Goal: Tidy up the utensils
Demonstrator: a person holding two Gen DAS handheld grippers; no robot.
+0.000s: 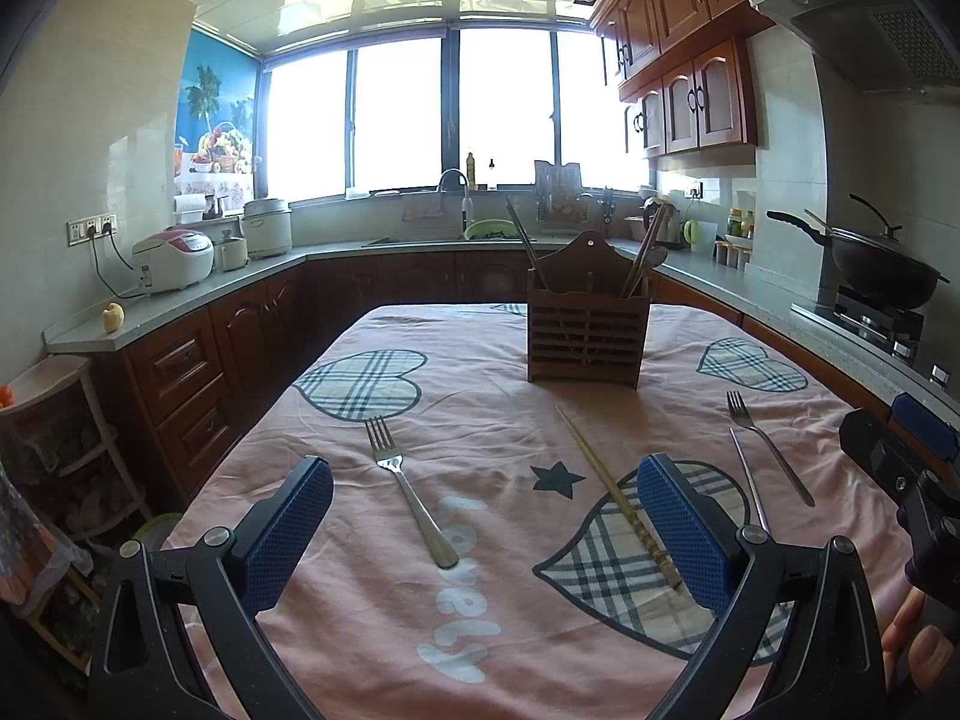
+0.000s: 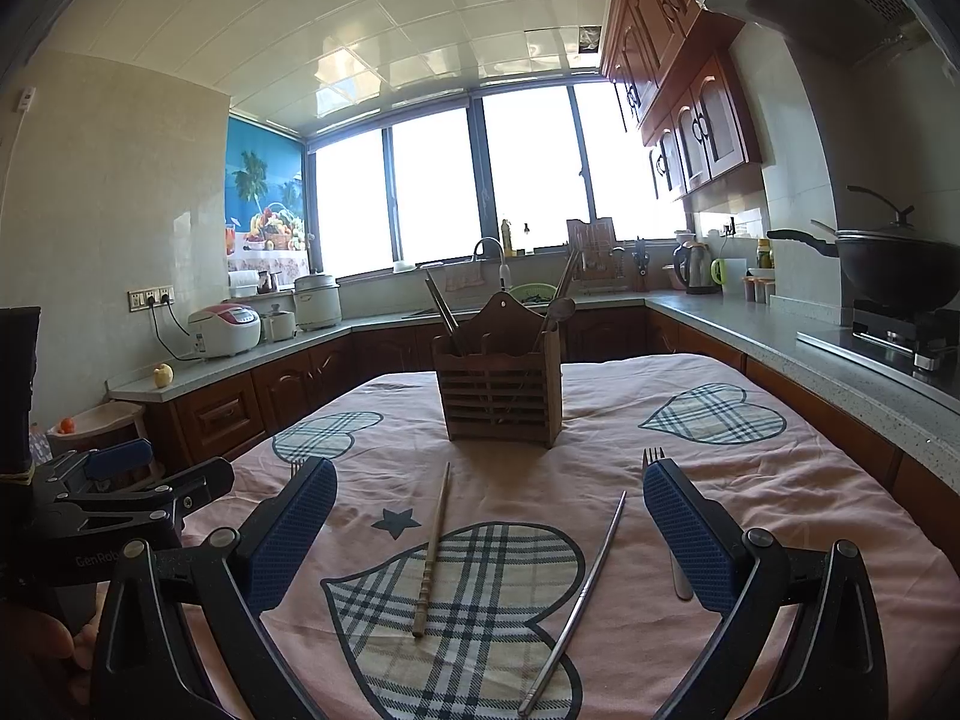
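A brown wooden utensil holder (image 1: 588,333) (image 2: 501,396) stands upright on the far middle of the pink cloth, with chopsticks and a spoon in it. On the cloth lie a fork (image 1: 408,489), a wooden chopstick (image 1: 618,495) (image 2: 432,549), a metal chopstick (image 1: 749,480) (image 2: 579,600) and a second fork (image 1: 768,444) (image 2: 654,459). My left gripper (image 1: 483,531) is open and empty above the near cloth, with the first fork between its fingers. My right gripper (image 2: 489,531) is open and empty, with both chopsticks between its fingers.
The table (image 1: 480,432) is covered by a pink cloth with plaid hearts. Counters run around it: rice cookers (image 1: 174,258) at left, a sink (image 1: 462,228) at the back, a wok (image 1: 882,270) on the stove at right. A shelf (image 1: 54,438) stands at the left.
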